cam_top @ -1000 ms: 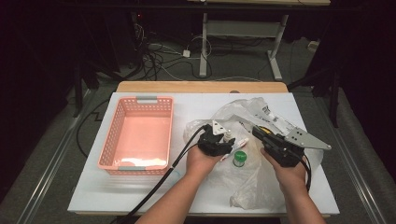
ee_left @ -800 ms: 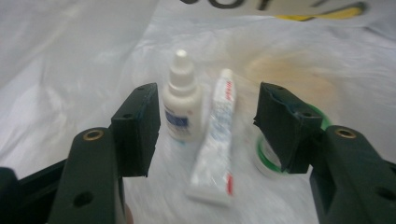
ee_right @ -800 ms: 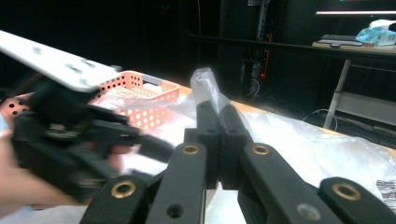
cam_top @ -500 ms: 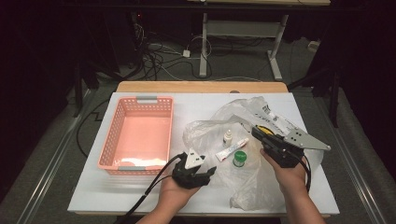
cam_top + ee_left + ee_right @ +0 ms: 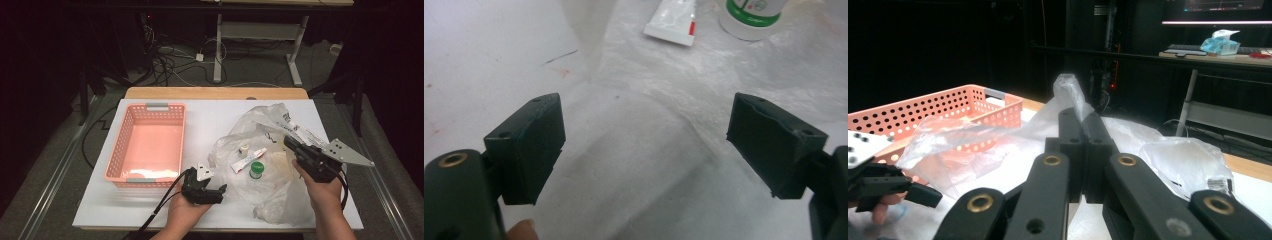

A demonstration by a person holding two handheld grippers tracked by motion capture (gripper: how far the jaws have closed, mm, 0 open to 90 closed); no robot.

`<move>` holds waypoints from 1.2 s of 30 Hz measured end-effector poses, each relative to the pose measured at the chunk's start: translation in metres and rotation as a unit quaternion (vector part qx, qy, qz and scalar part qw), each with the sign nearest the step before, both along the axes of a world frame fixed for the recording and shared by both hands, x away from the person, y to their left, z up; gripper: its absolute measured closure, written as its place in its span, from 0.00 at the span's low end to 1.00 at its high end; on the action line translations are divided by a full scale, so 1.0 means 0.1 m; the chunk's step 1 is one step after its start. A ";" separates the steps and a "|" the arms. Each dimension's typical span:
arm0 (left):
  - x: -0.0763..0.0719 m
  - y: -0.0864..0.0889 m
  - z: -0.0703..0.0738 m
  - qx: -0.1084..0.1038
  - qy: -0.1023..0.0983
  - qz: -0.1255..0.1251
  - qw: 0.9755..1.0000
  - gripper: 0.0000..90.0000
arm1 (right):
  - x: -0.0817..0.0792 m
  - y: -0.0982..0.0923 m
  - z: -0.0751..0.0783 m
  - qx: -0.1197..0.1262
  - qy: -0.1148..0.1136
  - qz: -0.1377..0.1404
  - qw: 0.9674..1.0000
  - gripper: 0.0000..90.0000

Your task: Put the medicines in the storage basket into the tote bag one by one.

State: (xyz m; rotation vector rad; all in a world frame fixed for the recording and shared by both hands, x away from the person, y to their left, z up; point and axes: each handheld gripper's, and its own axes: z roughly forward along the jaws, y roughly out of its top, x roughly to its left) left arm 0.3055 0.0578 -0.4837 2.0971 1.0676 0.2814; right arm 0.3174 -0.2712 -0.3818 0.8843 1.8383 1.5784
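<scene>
Clear plastic bag (image 5: 270, 150) pinched in right gripper (image 5: 296, 145), jaws closed on a fold. Left gripper (image 5: 218, 192) wide, empty, just beside white tube (image 5: 248, 160) and green-capped bottle (image 5: 257, 169).

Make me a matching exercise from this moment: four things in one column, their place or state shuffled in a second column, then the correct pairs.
Things:
1. left gripper
2. right gripper
3. pink basket
4. green-capped jar

Places or states:
A. stands on the clear plastic bag, beside a white tube
B. jaws wide apart, nothing between them
C. on the left part of the white table, with nothing in it
D. jaws pressed together on a pinch of the bag's film

Pairs: 1-B, 2-D, 3-C, 4-A
</scene>
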 end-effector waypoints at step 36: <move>0.22 -0.06 0.04 -0.039 -0.061 -0.118 0.990 0.98 | -0.05 0.16 -0.12 -0.023 0.018 0.005 1.000 1.00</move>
